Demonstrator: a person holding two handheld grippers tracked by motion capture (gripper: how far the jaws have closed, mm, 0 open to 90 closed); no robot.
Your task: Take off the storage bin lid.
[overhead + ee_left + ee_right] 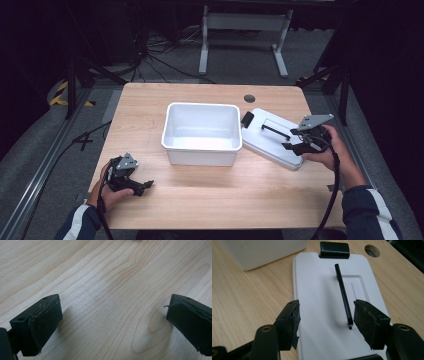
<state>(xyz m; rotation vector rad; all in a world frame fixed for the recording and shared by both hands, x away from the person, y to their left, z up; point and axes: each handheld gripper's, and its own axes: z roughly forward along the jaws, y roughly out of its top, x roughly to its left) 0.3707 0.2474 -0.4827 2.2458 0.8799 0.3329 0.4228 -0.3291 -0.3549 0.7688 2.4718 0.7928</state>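
On the left, left gripper: the left gripper (pixel 142 187) rests low over the front-left part of the pale wooden desk (pixel 210 200), well apart from the work; its own view shows its jaws spread wide with nothing but bare wood grain between them.

Centre, container: an open white rectangular plastic bin (pixel 201 132) stands upright in the middle of the desk, its inside bare and bright, with no cover on it.

Right of centre, lid: a flat white rectangular plastic lid (pixel 272 142) lies just beside the bin's right wall, top face up, angled toward the desk's right edge. It carries a thin black bar handle (pixel 343 296) along its raised middle panel and a black latch clip (pixel 334 250) at the end nearest the bin.

Far right, right gripper: the right gripper (pixel 295 146) hovers over the near end of the lid, jaws wide apart and holding nothing; in its own view the handle's near end sits close to the right-hand jaw, the gap not yet centred on it.

Progress: judging by the layout, the job is to cover the bin, and it looks barely begun. The approach to the lid is made; the grasp on the handle, the lift, the carry and the seating on the rim all appear left to do.
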